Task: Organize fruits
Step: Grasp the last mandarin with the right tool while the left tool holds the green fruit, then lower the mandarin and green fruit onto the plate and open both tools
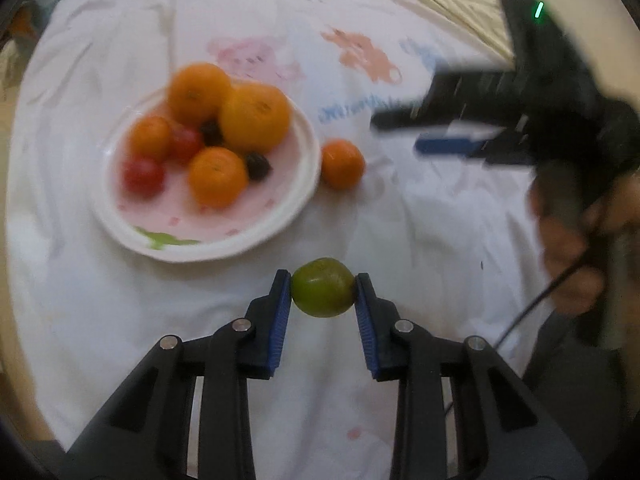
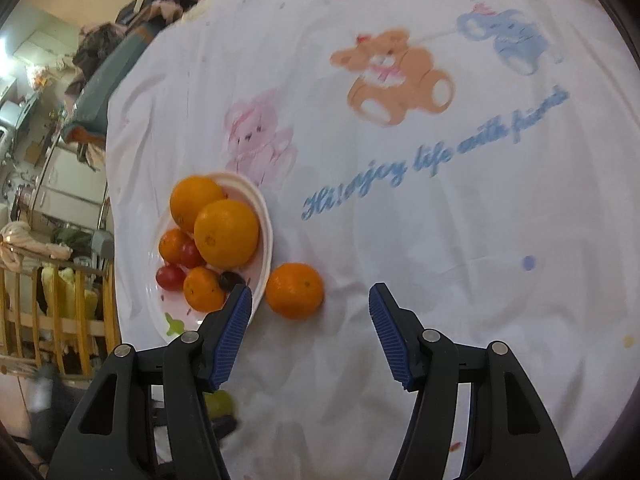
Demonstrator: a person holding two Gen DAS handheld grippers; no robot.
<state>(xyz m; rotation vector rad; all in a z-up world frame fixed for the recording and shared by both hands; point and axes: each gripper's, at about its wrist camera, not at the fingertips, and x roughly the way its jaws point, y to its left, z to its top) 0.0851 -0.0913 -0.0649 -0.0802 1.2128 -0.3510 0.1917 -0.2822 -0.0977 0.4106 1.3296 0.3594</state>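
My left gripper (image 1: 323, 286) is shut on a green fruit (image 1: 323, 287), held above the white cloth in front of the plate. A white plate (image 1: 280, 216) holds several oranges, two red tomatoes and dark berries. A loose orange (image 1: 342, 164) lies on the cloth just right of the plate; it also shows in the right wrist view (image 2: 294, 290). My right gripper (image 2: 310, 300) is open and empty, with the loose orange just ahead between its fingers and the plate (image 2: 264, 256) to its left. The right gripper also shows in the left wrist view (image 1: 436, 134). The green fruit peeks behind the right gripper's left finger (image 2: 220, 404).
A white cloth with printed bears (image 2: 396, 76) and blue lettering covers the surface. Beyond its left edge are a wooden railing (image 2: 48, 320) and cluttered furniture. A hand (image 1: 576, 248) holds the right gripper's handle at the right.
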